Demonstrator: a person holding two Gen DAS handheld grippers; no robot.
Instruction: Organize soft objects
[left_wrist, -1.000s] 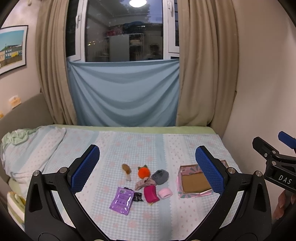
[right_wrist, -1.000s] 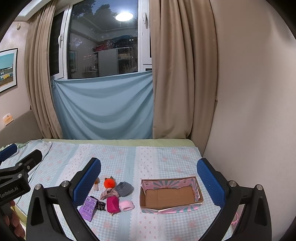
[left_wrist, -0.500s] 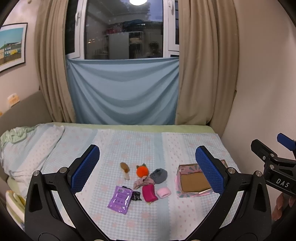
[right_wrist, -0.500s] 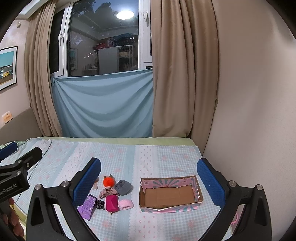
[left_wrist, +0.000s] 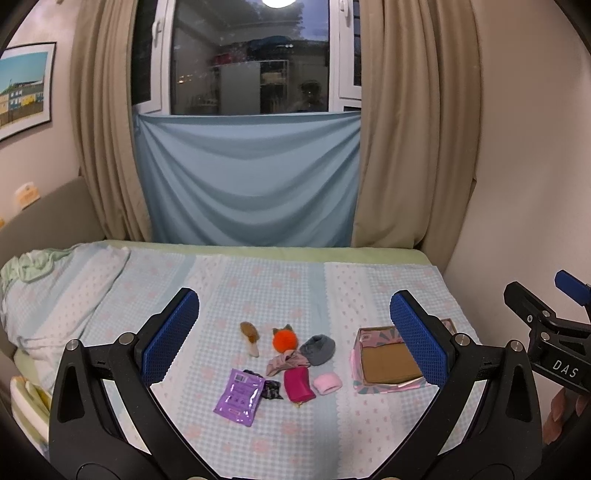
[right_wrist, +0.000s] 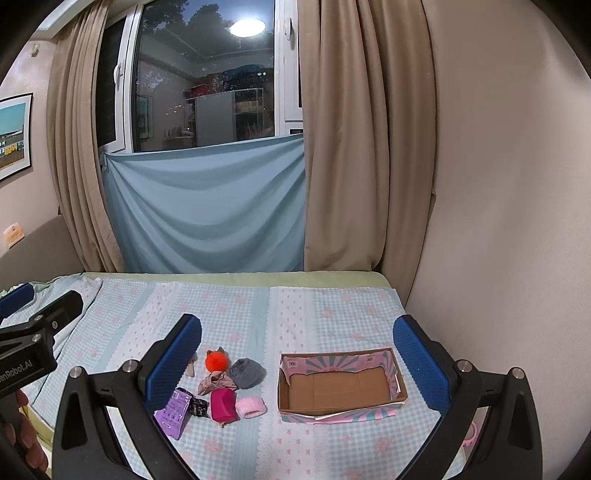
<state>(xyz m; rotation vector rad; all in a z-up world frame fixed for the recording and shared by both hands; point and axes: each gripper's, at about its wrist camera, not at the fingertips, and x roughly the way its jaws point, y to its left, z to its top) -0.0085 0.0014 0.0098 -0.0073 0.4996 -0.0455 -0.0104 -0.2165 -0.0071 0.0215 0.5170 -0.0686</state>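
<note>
Both grippers, left (left_wrist: 293, 341) & right (right_wrist: 297, 363), wide open, holding nothing, high over bed. Little changed since sec ago: view slid bit, toys not touched. Soft things (right_wrist: 221, 384) in pile just left of empty box (right_wrist: 338, 406). Sorting not started.

Each gripper, left gripper (left_wrist: 293, 338) and right gripper (right_wrist: 297, 360), has black triangulated arms, silver screws and blue textured pads (left_wrist: 170, 336); white lettering reads "DAS".
</note>
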